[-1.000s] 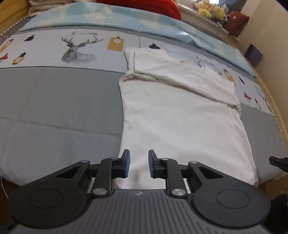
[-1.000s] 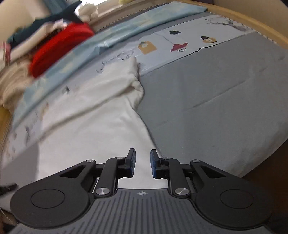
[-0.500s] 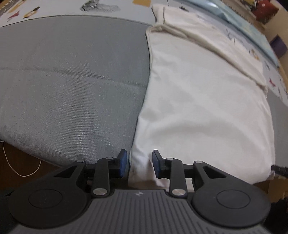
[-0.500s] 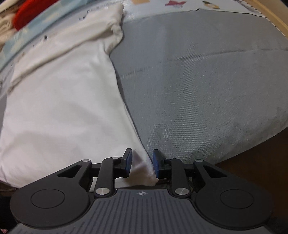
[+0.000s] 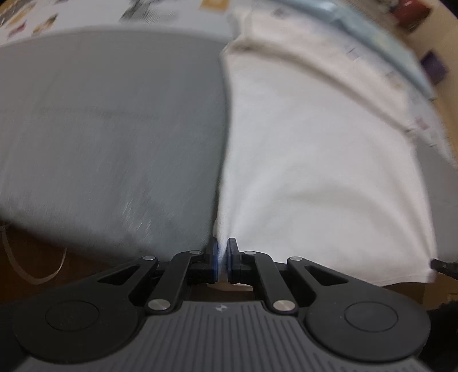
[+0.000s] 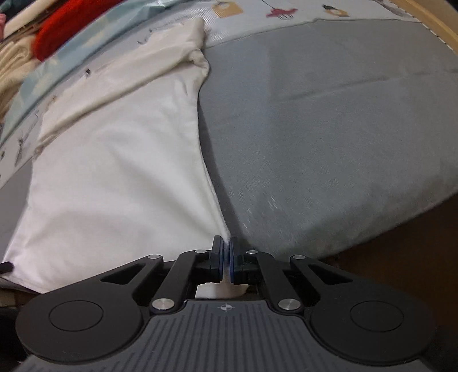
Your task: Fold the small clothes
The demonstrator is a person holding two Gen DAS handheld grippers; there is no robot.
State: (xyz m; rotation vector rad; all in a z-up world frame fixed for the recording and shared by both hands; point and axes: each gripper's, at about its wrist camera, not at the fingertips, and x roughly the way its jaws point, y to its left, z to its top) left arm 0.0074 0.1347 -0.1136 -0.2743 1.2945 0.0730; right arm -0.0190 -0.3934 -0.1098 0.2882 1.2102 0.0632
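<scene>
A white garment (image 5: 315, 160) lies flat on the grey bed cover, its far part folded across. It also shows in the right wrist view (image 6: 114, 171). My left gripper (image 5: 222, 251) is shut on the garment's near left corner at the bed's front edge. My right gripper (image 6: 227, 251) is shut on the garment's near right corner. The right gripper's tip (image 5: 443, 266) peeks in at the right of the left wrist view. The left gripper's tip (image 6: 5, 267) peeks in at the left edge of the right wrist view.
The grey bed cover (image 6: 329, 128) spreads to both sides of the garment. A printed sheet (image 6: 286, 14) and a light blue blanket (image 5: 380, 40) lie beyond it. A red cloth (image 6: 65, 23) and other clothes are piled at the back. The bed's front edge drops off just under the grippers.
Both grippers have closed from open onto the garment's two near corners. Both had first come down and forward to the bed's front edge.
</scene>
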